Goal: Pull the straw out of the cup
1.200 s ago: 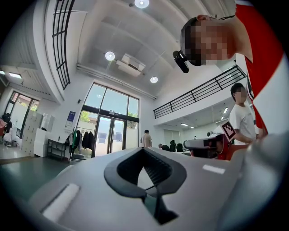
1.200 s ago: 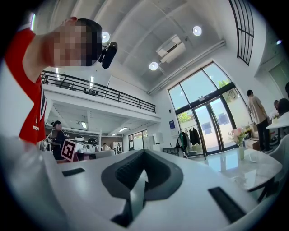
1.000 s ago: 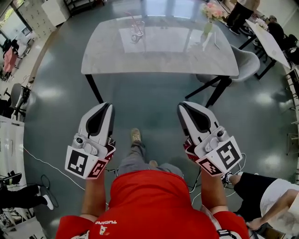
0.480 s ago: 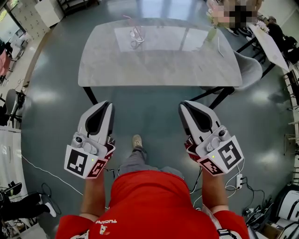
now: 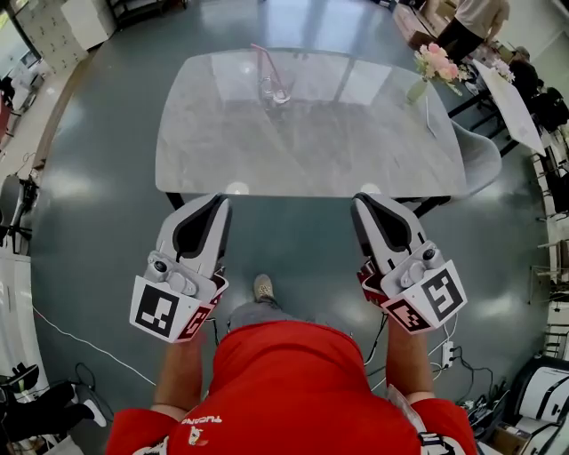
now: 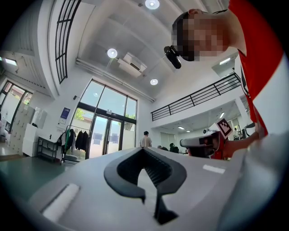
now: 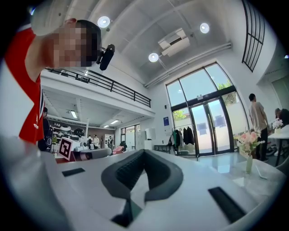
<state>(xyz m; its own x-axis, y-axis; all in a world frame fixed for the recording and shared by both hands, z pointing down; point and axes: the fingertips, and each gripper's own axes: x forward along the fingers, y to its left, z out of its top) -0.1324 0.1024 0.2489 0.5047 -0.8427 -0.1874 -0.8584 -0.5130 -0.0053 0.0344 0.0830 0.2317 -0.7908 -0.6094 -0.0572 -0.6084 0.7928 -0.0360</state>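
Observation:
A clear glass cup [image 5: 273,90] stands at the far middle of the pale marble table [image 5: 311,142], with a pink straw [image 5: 264,60] leaning out of it to the left. My left gripper [image 5: 220,201] and right gripper [image 5: 364,199] are held level side by side just short of the table's near edge, far from the cup. Both are shut, with nothing between the jaws. In the left gripper view the left gripper [image 6: 144,150] points across the hall. In the right gripper view the right gripper [image 7: 143,151] does the same. Neither gripper view shows the cup.
A vase of pink flowers [image 5: 433,66] stands at the table's far right corner, with a grey chair [image 5: 484,147] beside it. People [image 5: 476,22] stand by another table at the back right. Cables [image 5: 449,351] lie on the floor at the right.
The table has come nearer in the head view. Both grippers have moved forward together, from well short of the table up to its near edge. Their jaws have stayed shut.

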